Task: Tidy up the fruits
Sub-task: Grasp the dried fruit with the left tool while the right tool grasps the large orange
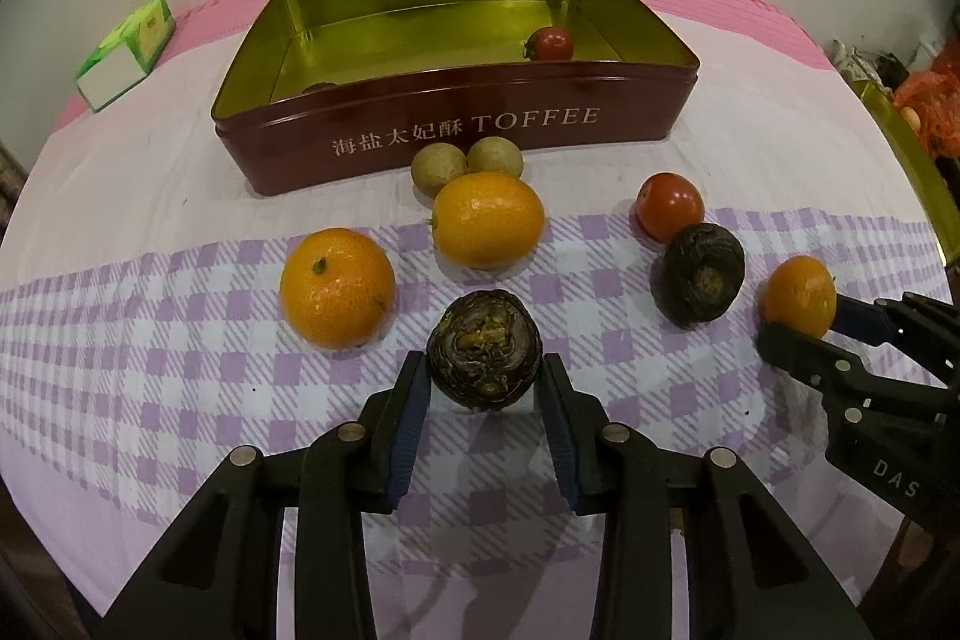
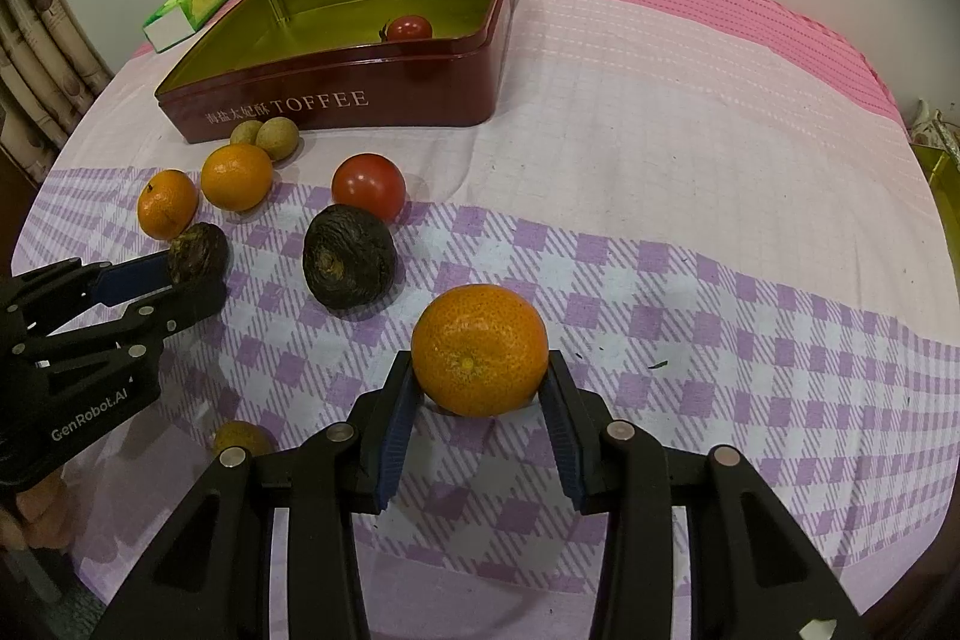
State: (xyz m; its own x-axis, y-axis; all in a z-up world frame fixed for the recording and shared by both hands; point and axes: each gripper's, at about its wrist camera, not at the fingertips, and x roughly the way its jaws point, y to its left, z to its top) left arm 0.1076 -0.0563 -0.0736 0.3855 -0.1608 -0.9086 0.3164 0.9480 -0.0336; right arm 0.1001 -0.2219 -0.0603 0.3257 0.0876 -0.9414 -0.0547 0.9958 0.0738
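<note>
- left wrist view: the left gripper (image 1: 485, 382) is clenched on a dark wrinkled fruit (image 1: 485, 349), its blue pads pressed to both sides, low over the purple checked cloth (image 1: 180, 370).
- beyond it lie two oranges (image 1: 338, 287) (image 1: 487, 219), two small tan fruits (image 1: 438, 168) (image 1: 495, 157) just beside the tin's front wall, a red tomato (image 1: 669, 207) and a second dark fruit (image 1: 703, 274) touching it.
- the red toffee tin (image 1: 456, 130) stands open, with one tomato (image 1: 551, 43) inside near its right end.
- at the right edge, the right gripper (image 1: 801, 325) grasps a small orange (image 1: 799, 297).
- right wrist view: the right gripper (image 2: 480, 388) holds that orange (image 2: 480, 349) between its pads, on the cloth.
- to the left, the left gripper (image 2: 180, 274) grips its dark fruit (image 2: 198, 250); the tin (image 2: 336, 106) sits well apart, far left.
- a green tissue pack (image 2: 192, 7) lies behind the tin.
</note>
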